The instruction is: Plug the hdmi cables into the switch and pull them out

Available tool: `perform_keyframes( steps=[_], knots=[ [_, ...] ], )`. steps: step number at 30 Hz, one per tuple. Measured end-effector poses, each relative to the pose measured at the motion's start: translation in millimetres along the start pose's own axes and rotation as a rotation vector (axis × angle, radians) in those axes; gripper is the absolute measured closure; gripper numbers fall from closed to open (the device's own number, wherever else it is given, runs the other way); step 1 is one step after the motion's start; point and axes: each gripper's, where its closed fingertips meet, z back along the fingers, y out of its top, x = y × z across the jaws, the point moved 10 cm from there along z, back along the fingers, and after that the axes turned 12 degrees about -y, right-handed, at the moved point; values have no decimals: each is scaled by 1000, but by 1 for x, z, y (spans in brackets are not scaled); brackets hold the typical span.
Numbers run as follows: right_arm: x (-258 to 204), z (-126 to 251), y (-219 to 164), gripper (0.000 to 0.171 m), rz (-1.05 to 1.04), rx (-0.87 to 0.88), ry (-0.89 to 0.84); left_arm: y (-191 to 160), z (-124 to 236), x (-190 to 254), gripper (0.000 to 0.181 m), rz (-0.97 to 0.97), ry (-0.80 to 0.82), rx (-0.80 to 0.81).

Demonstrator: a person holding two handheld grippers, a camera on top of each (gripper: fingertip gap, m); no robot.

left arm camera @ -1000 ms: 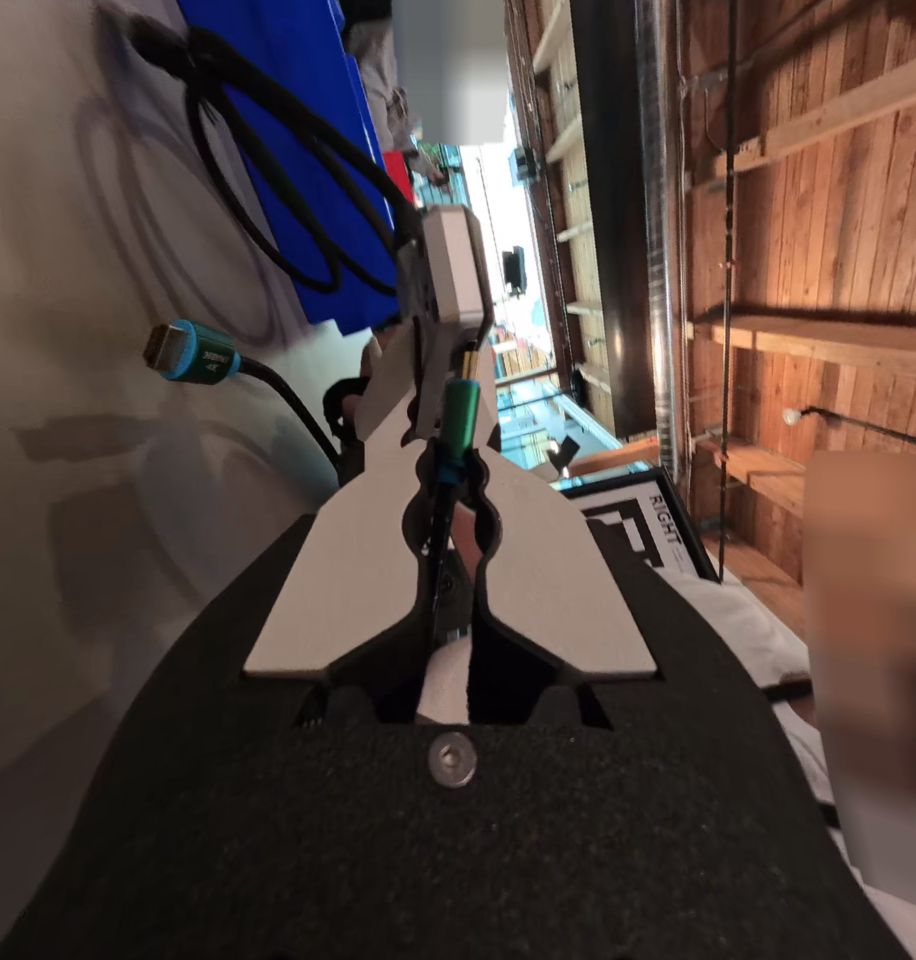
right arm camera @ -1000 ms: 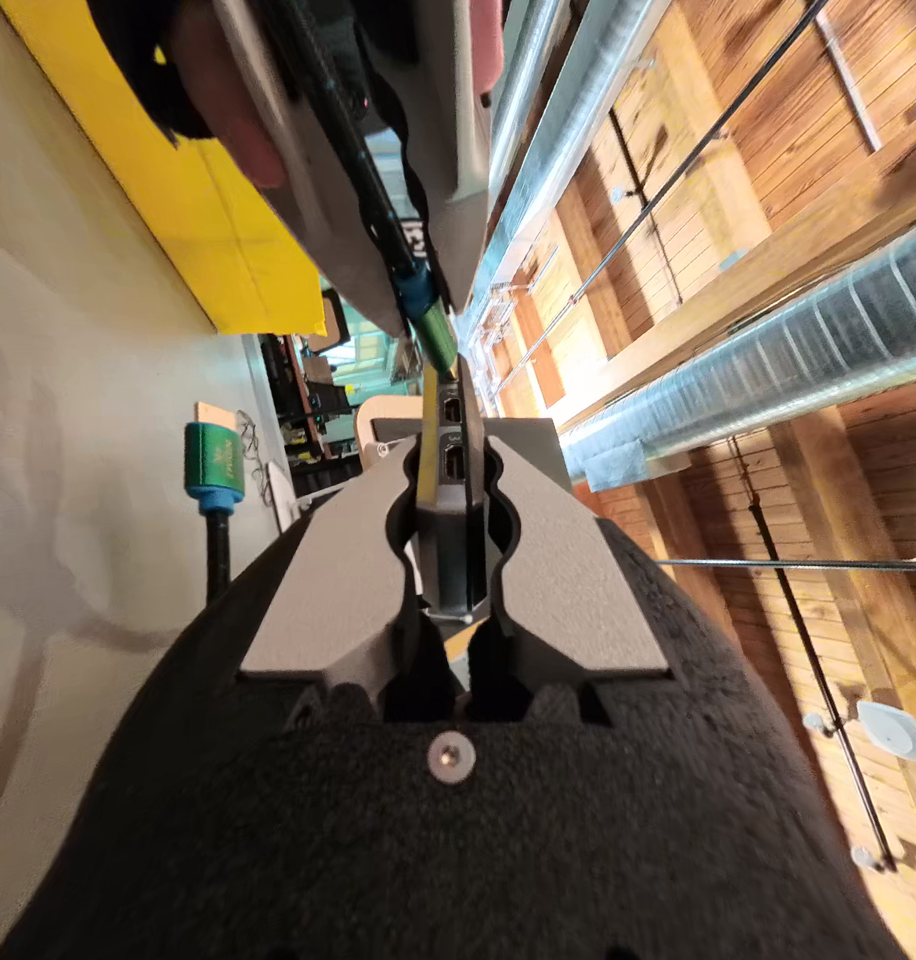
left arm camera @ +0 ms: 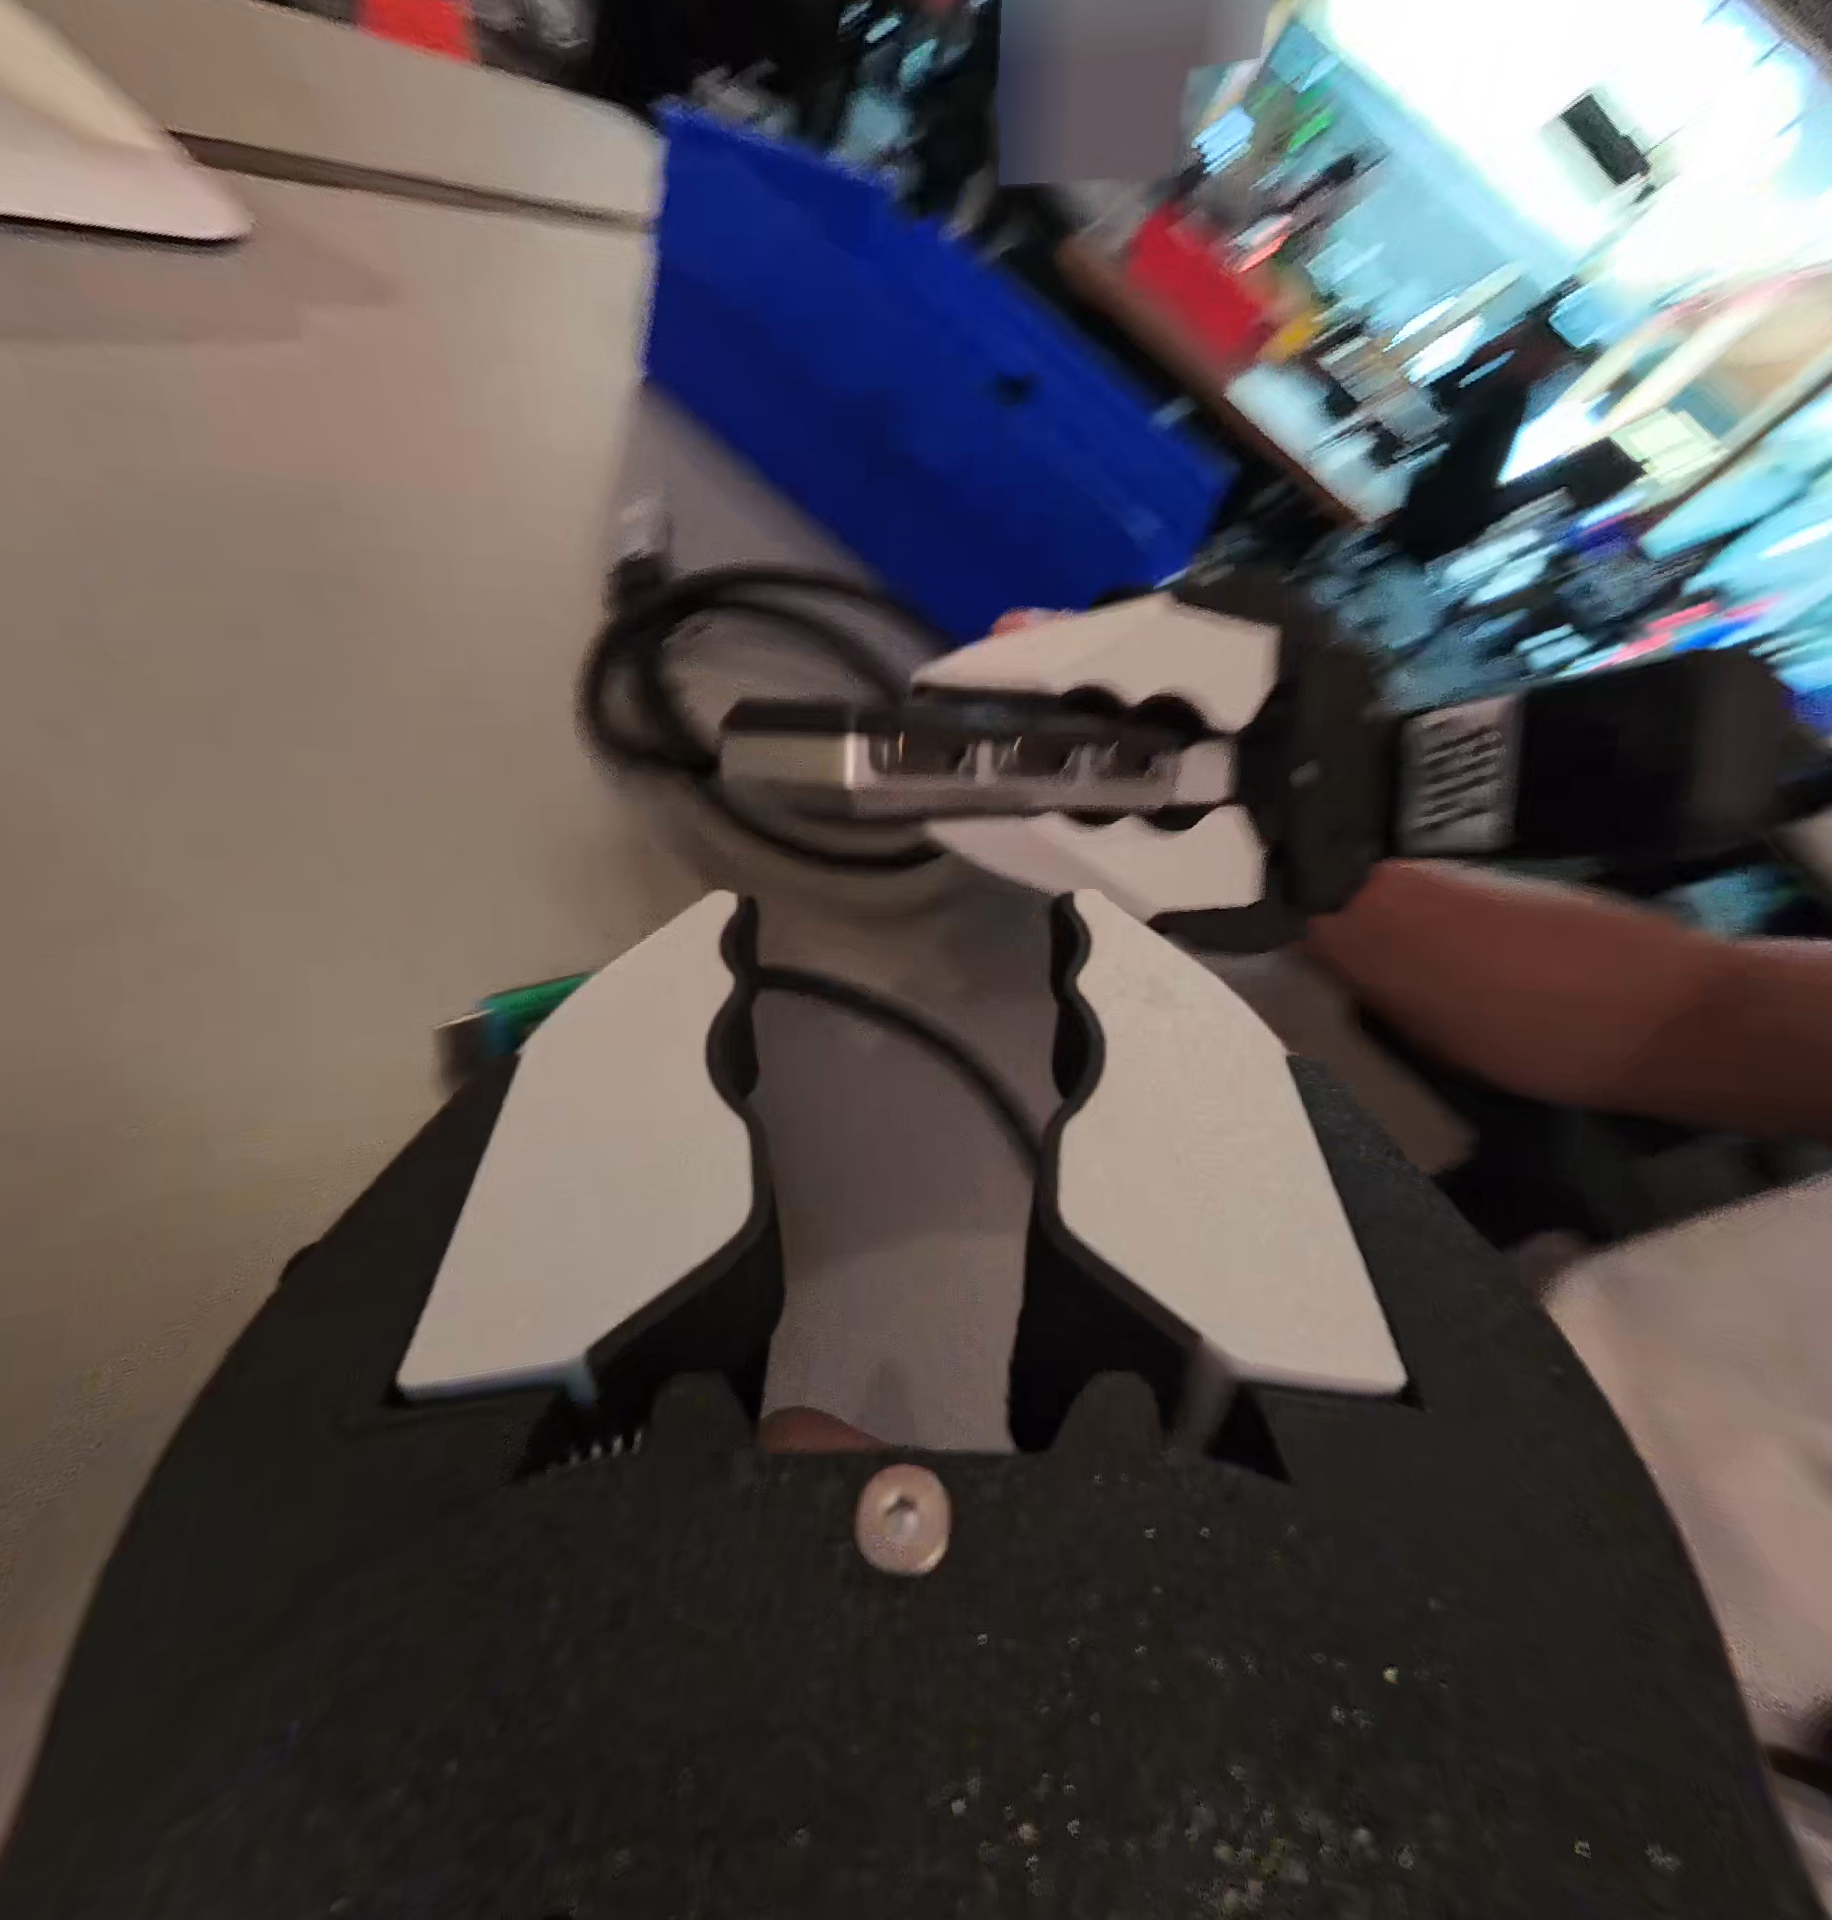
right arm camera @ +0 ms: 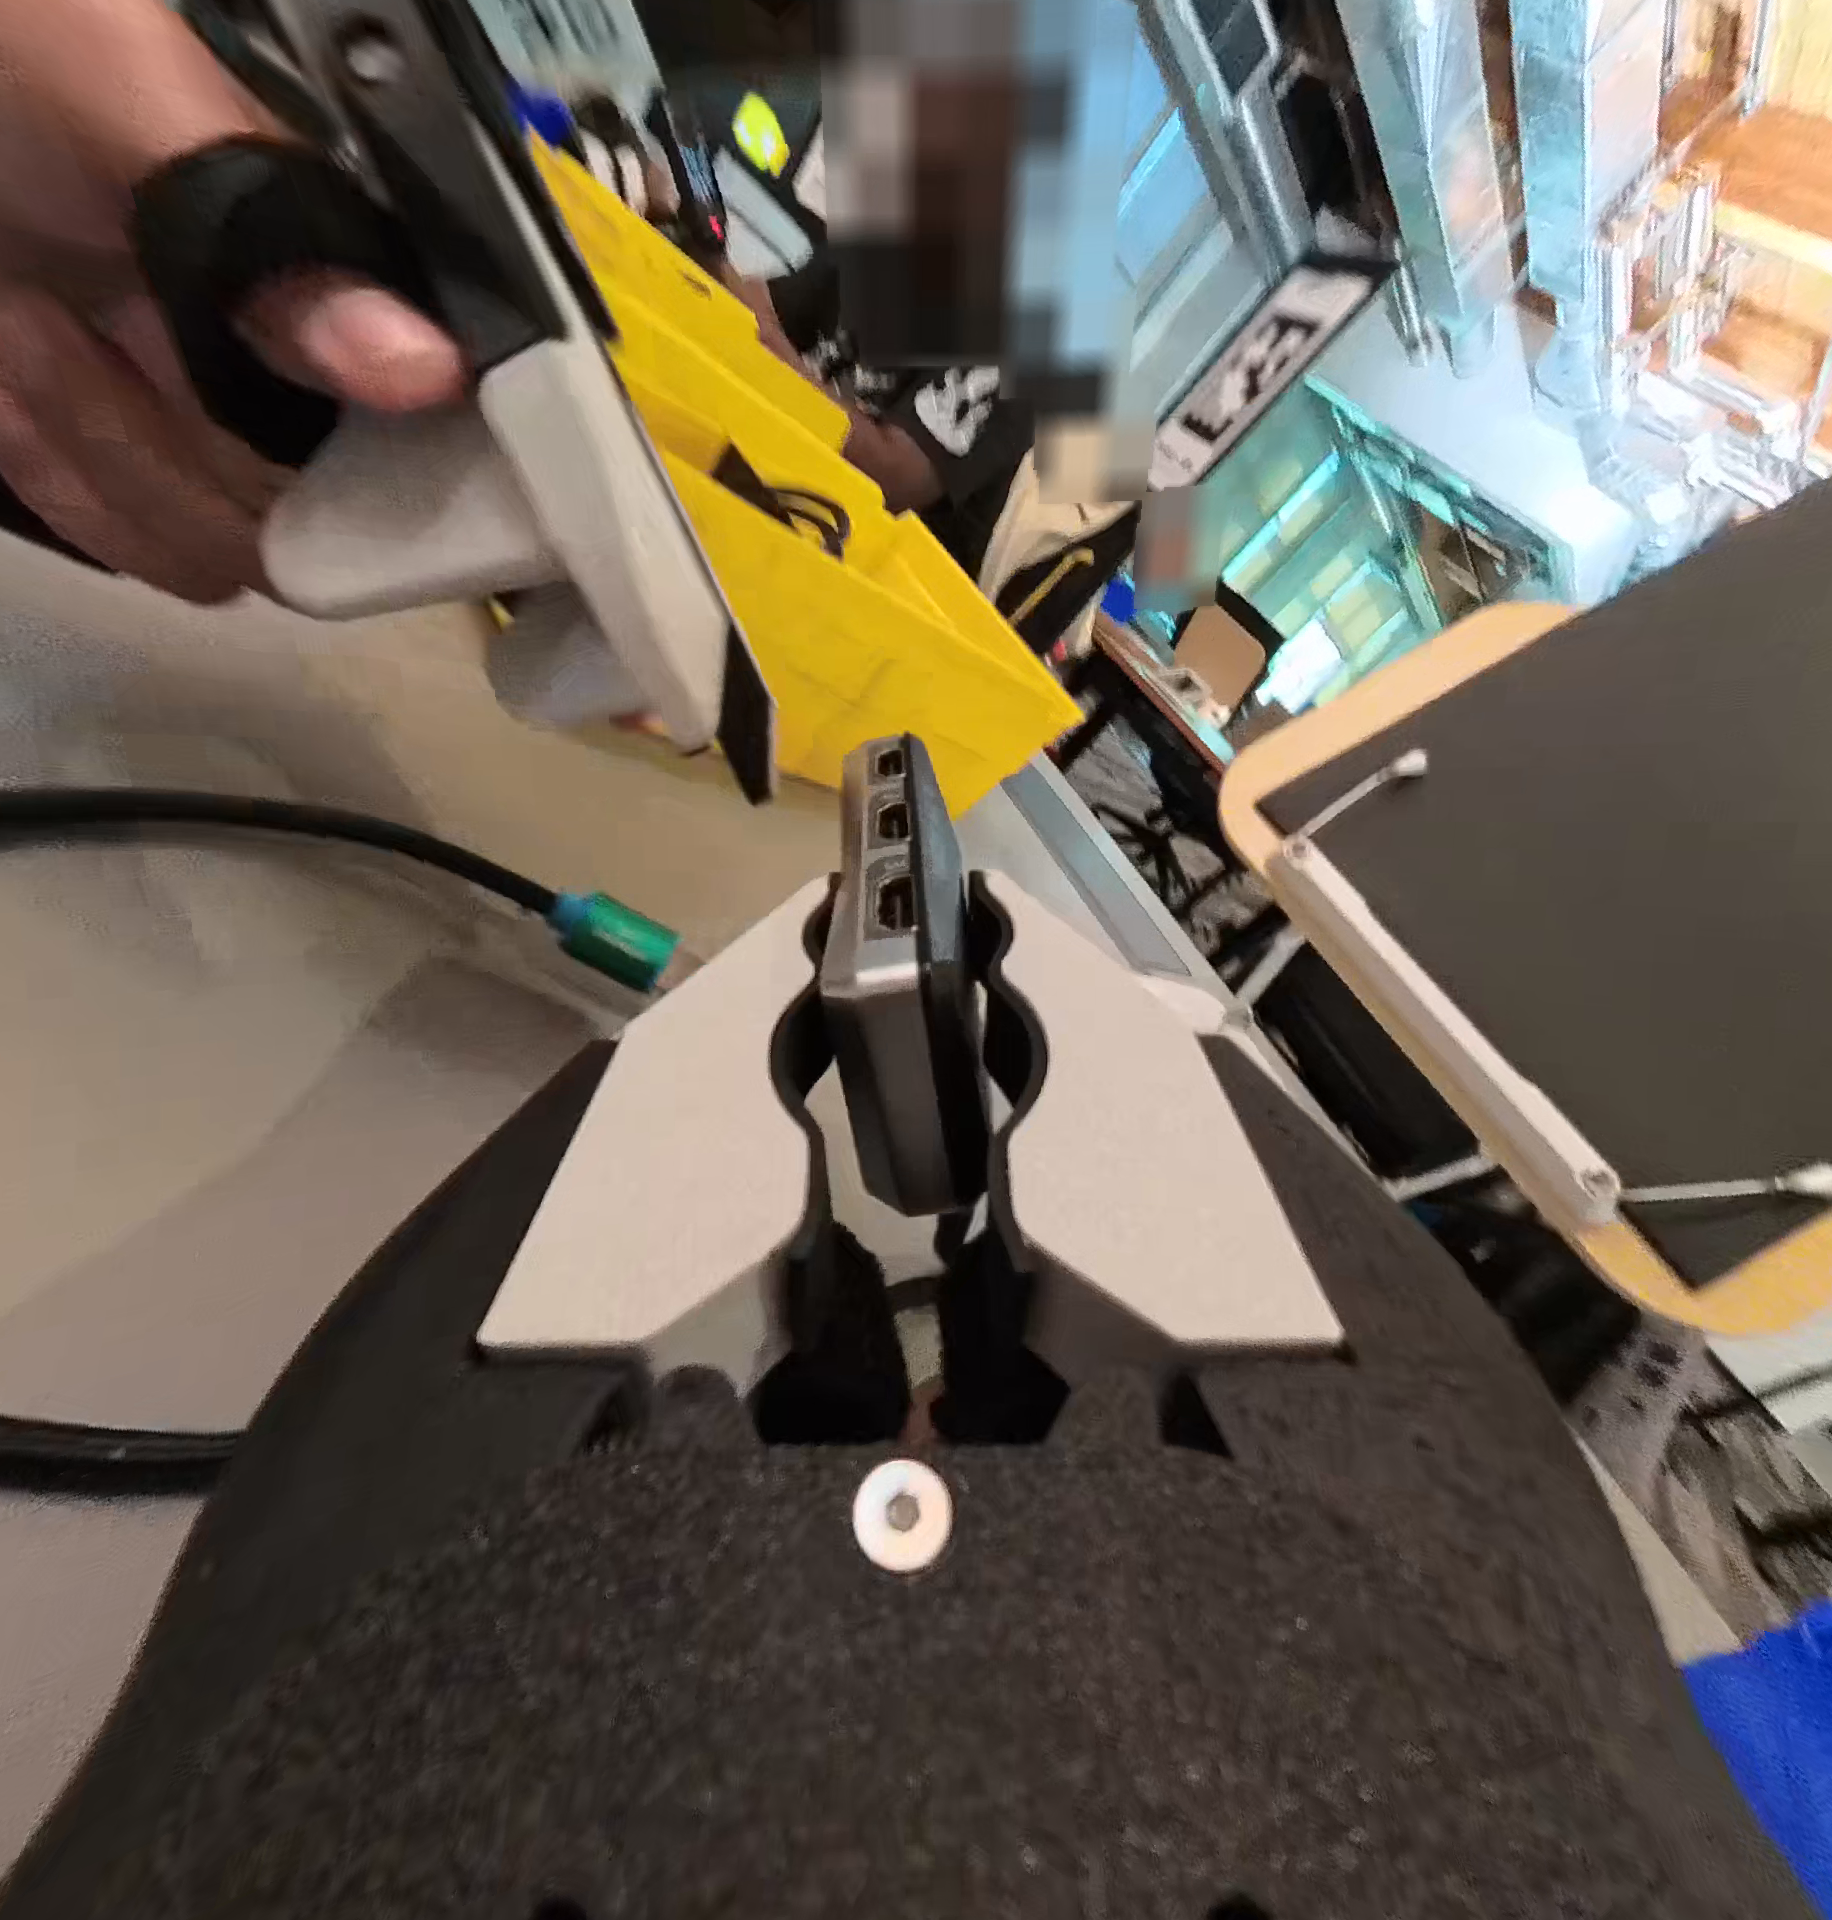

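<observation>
1. Our left gripper [left arm camera: 896,997] has its two pale fingers spread wide apart, with nothing between them.
2. Our right gripper [right arm camera: 896,935] has its fingers drawn in close, clamped on the switch [right arm camera: 896,977], which stands edge-up between the pads.
3. In the left wrist view, our right gripper reaches in from the right, lying level, with a bare forearm [left arm camera: 1577,997] behind it.
4. In the right wrist view, our left hand [right arm camera: 133,343] grips the left gripper's handle at upper left, fingers curled round it.
</observation>
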Motion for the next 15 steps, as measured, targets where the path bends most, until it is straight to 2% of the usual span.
perform_keyframes(
  steps=[1,4,8,9,12,14,15],
  knots=[
    [-1,3,5,150,-1,35,19,2,1,1,125,38,-80,51],
    [-8,11,18,151,150,123,34,2,1,-2,111,111,-210,78],
    [-18,19,25,149,192,170,153,-7,-6,-12,116,172,-300,22],
    [-21,20,26,147,203,151,177,-8,-8,-12,127,181,-340,6],
    [-22,20,21,141,64,57,249,-6,-9,-13,130,114,-316,-44],
    [-16,19,18,124,-121,-55,329,-1,-11,-13,133,62,-298,-33],
    [-12,19,18,115,-210,-103,360,4,-10,-16,152,54,-286,-23]
  ],
)
